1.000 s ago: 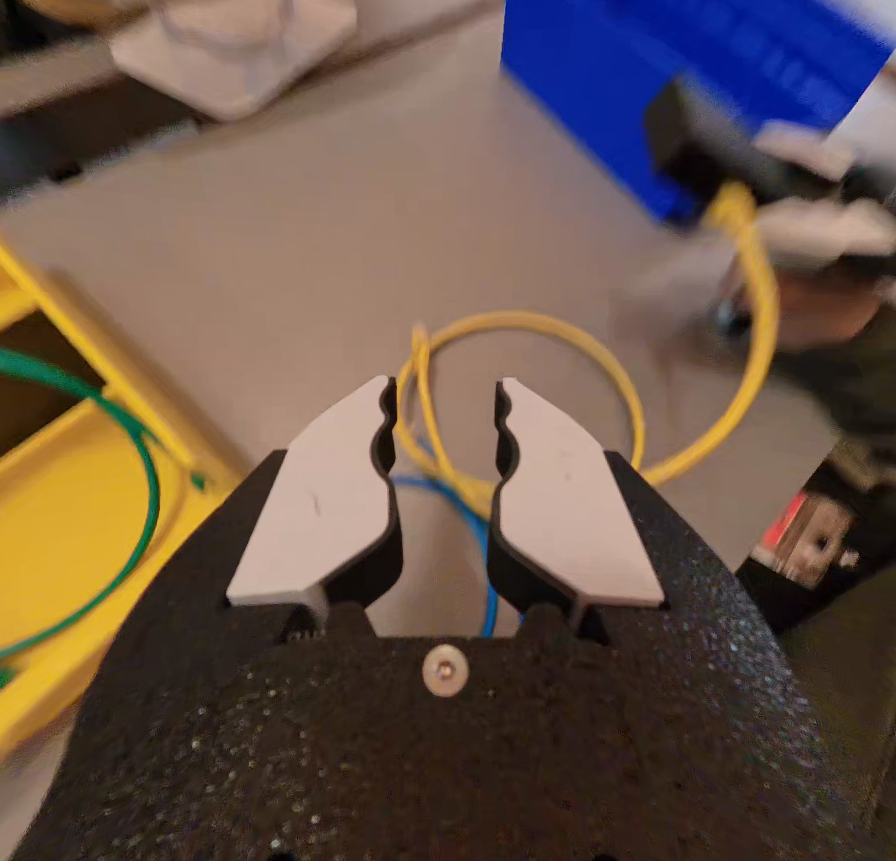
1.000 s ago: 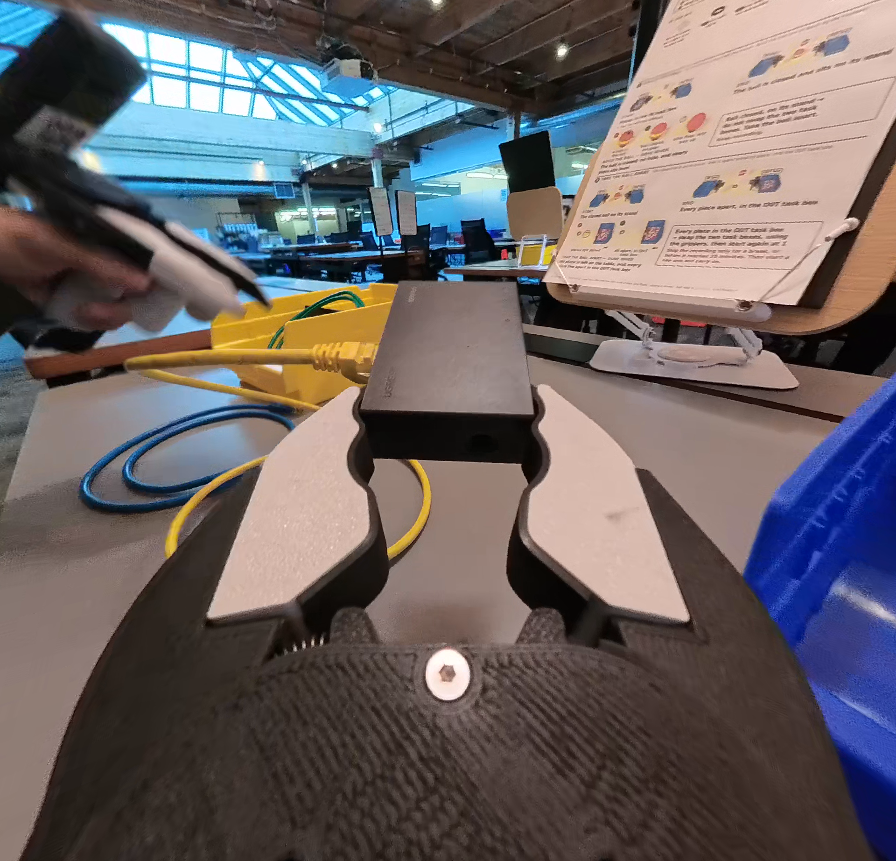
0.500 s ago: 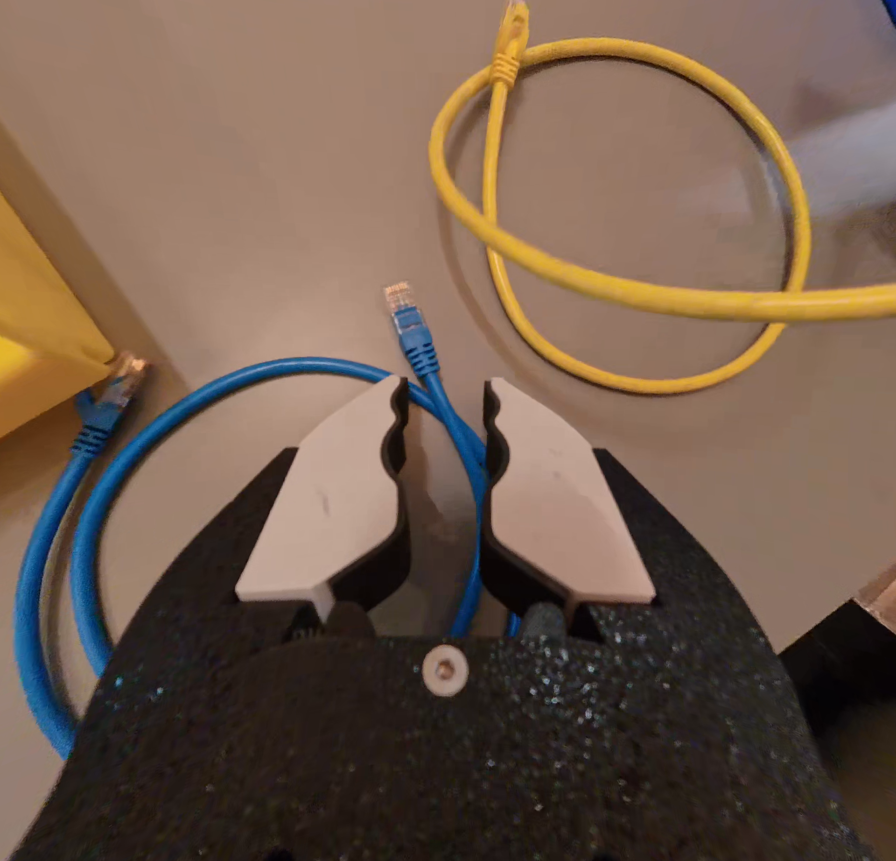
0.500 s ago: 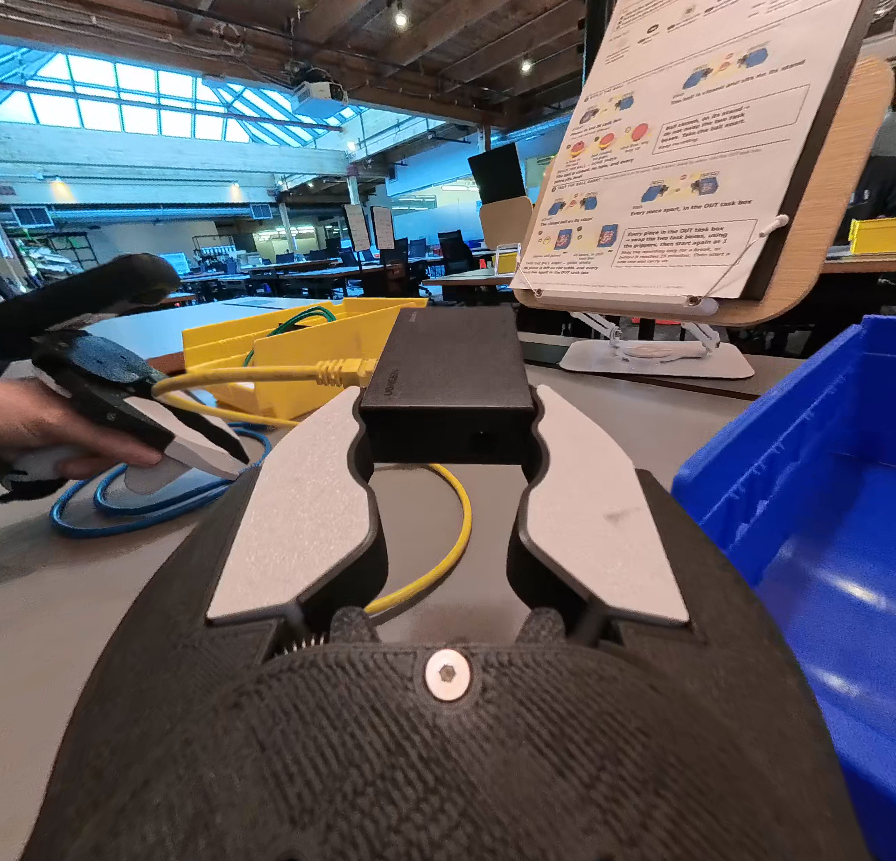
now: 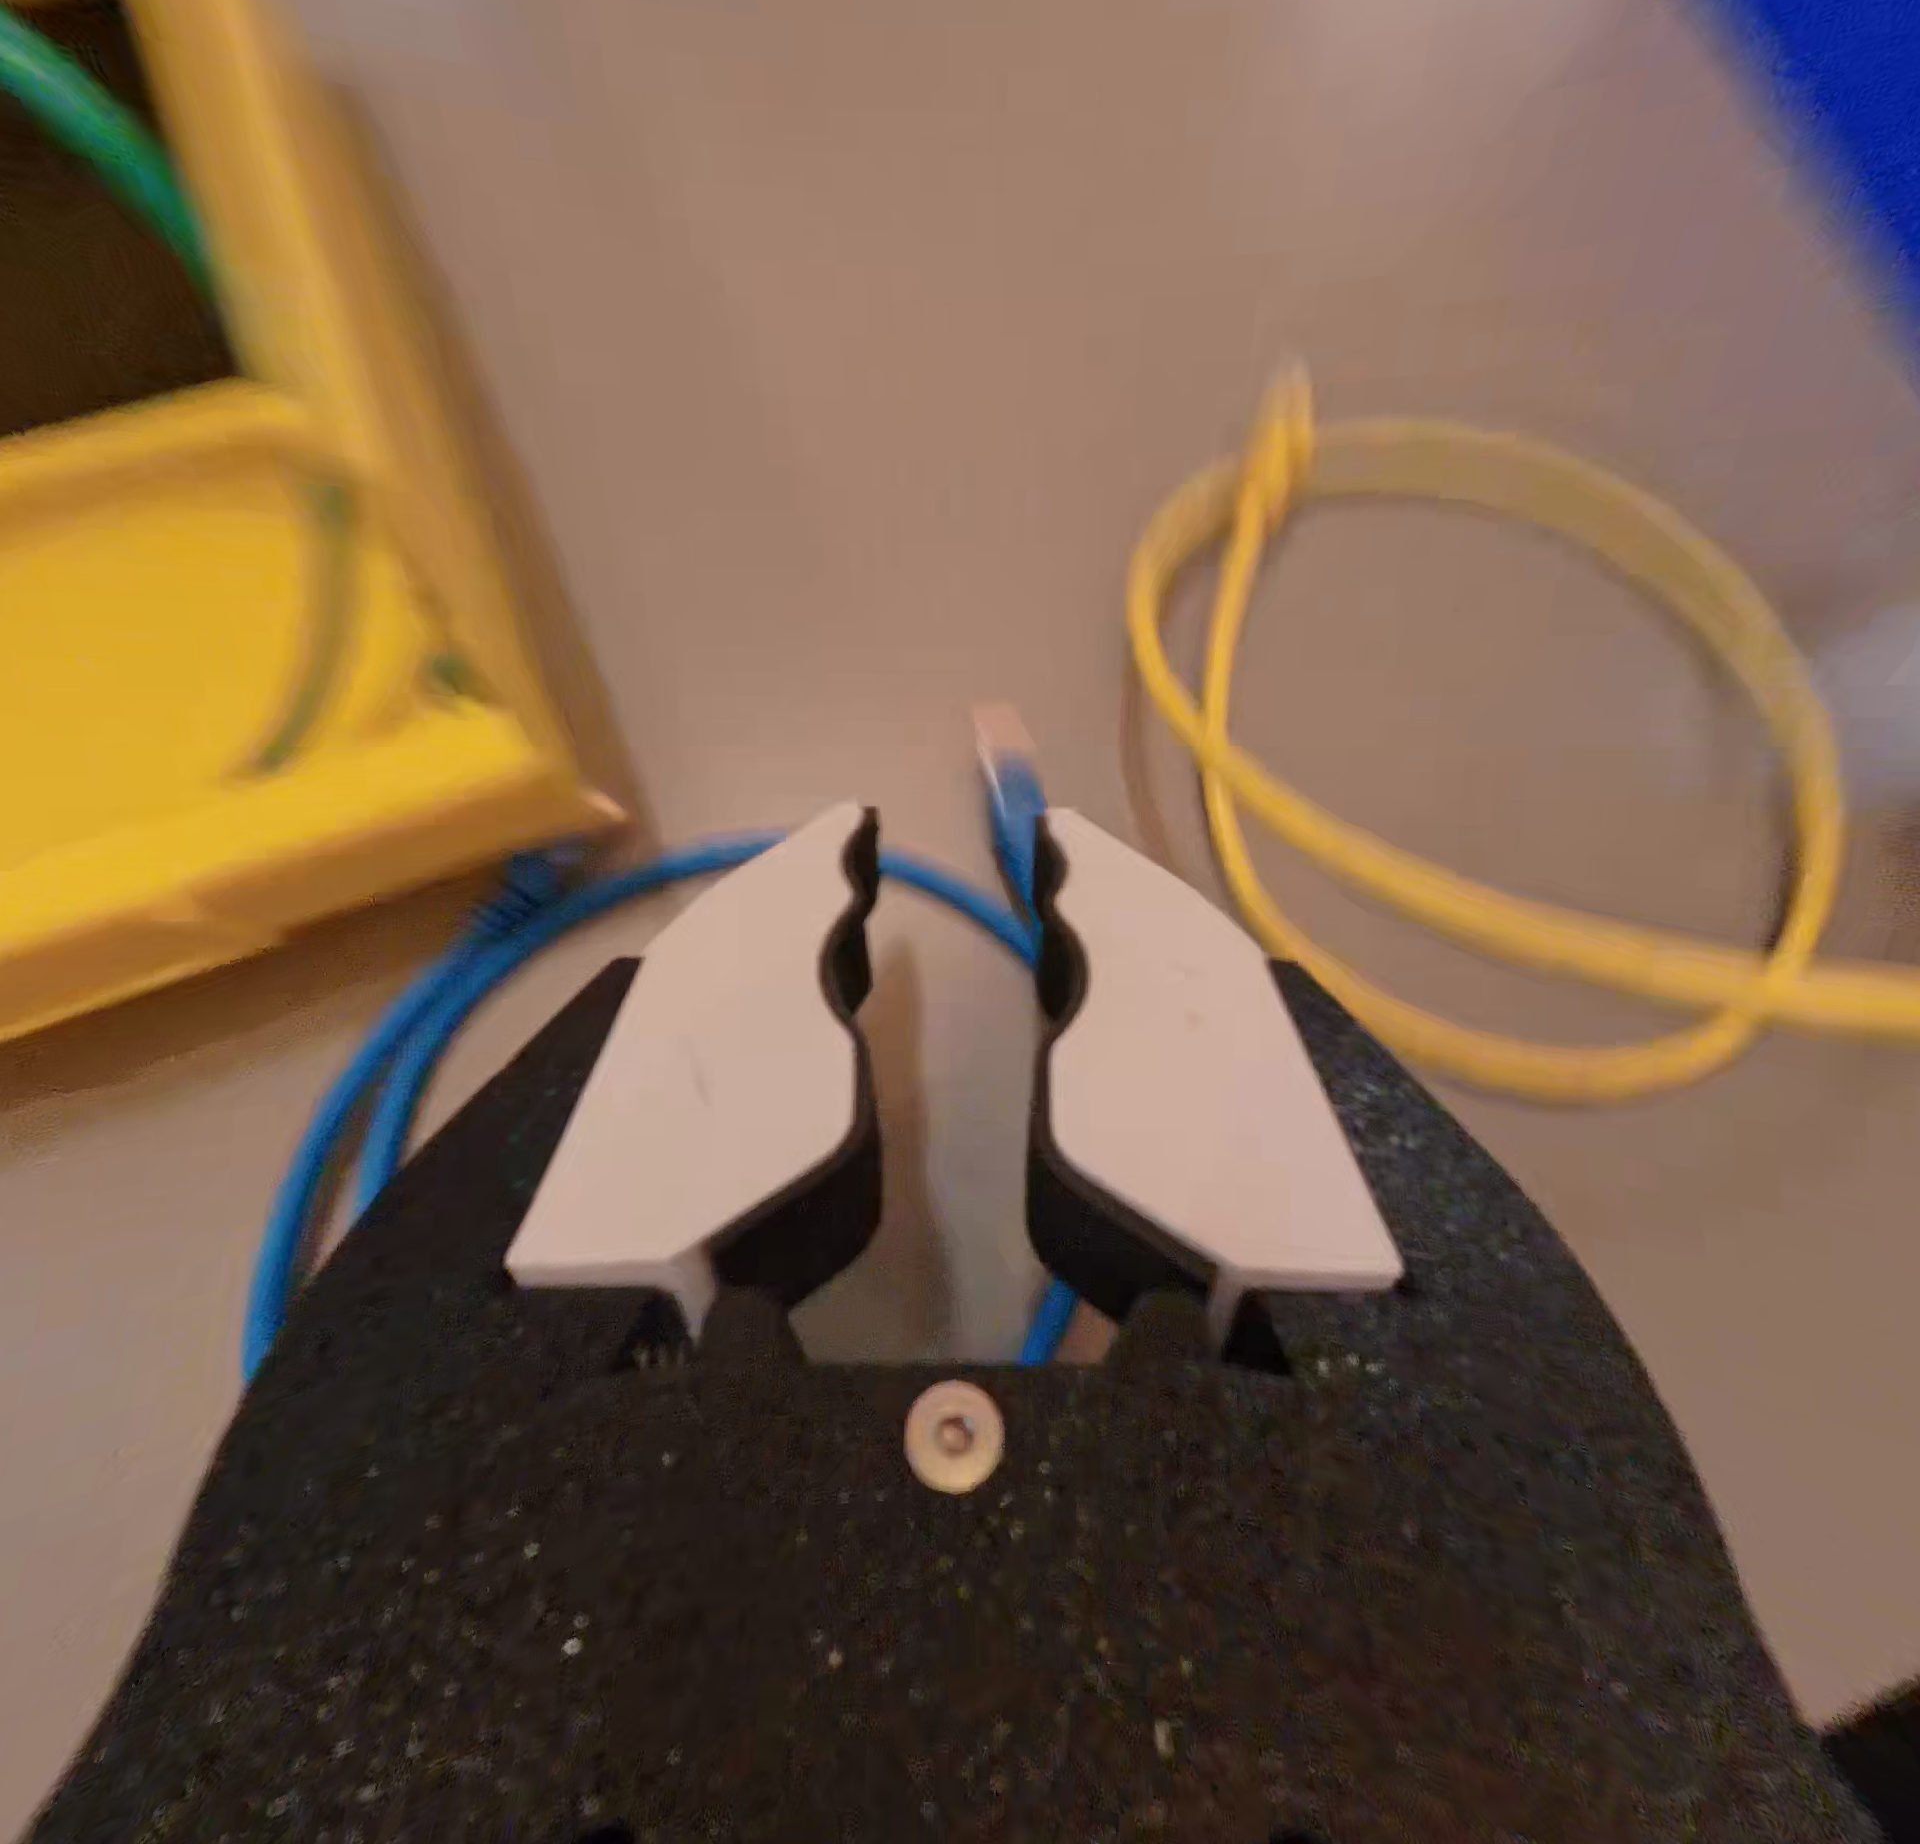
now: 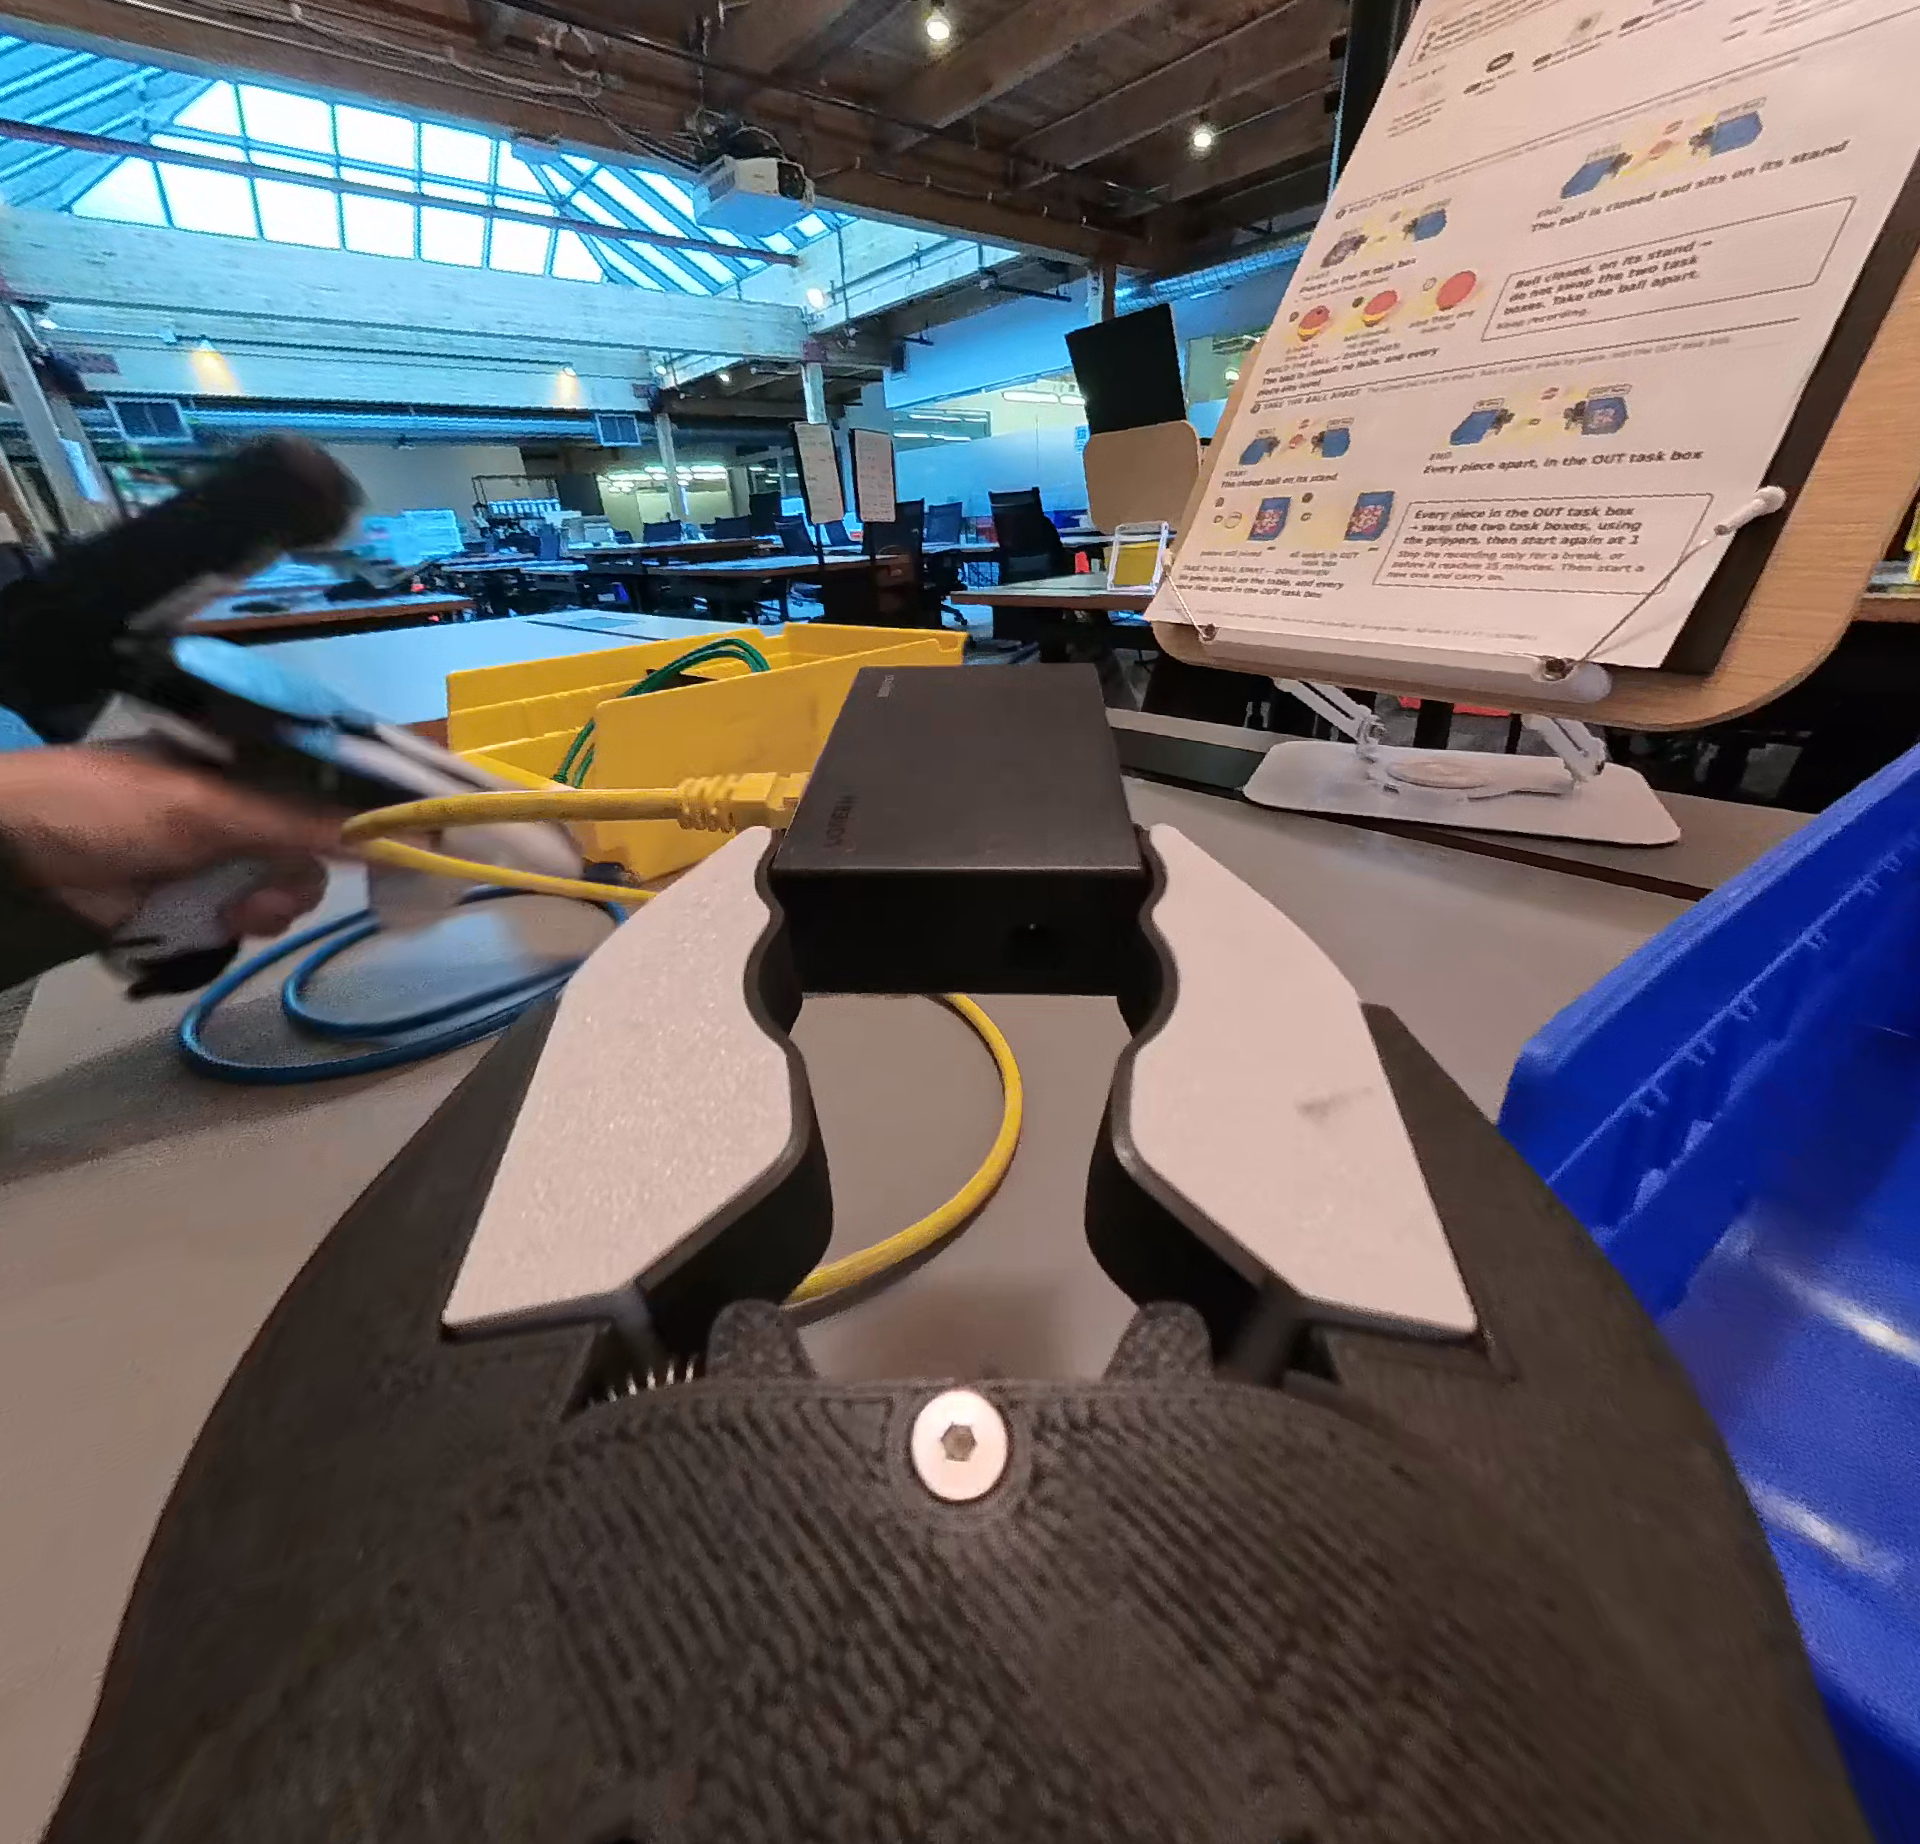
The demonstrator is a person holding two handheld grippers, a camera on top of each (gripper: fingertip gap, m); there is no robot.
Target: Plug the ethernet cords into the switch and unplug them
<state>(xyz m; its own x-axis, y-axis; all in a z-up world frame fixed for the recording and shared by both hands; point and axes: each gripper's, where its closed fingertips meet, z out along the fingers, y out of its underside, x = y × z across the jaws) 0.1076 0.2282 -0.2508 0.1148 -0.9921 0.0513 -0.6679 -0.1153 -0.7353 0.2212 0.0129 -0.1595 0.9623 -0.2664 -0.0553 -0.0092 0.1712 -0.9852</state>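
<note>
My right gripper (image 6: pixel 961 895) is shut on the black switch (image 6: pixel 966 786) and holds it above the table. A yellow ethernet cord (image 6: pixel 582 805) is plugged into the switch's left side; its loop lies on the table in the left wrist view (image 5: pixel 1507 734). My left gripper (image 5: pixel 956 849) is open and empty, low over a coiled blue ethernet cord (image 5: pixel 436 973). The blue cord's plug (image 5: pixel 1006 771) lies just beyond the right fingertip (image 5: pixel 1081 859). The left gripper also shows, blurred, in the right wrist view (image 6: pixel 343 755) over the blue coil (image 6: pixel 343 1015).
A yellow bin (image 5: pixel 156 651) with a green cord (image 5: pixel 104 153) in it stands left of the blue coil. A blue bin (image 6: pixel 1745 1119) stands at the right. An instruction sheet on a wooden stand (image 6: pixel 1558 340) stands behind the switch.
My left gripper has swung down from the yellow loop to the blue cord and now shifts, with the view blurred. My right gripper has kept hold of the switch.
</note>
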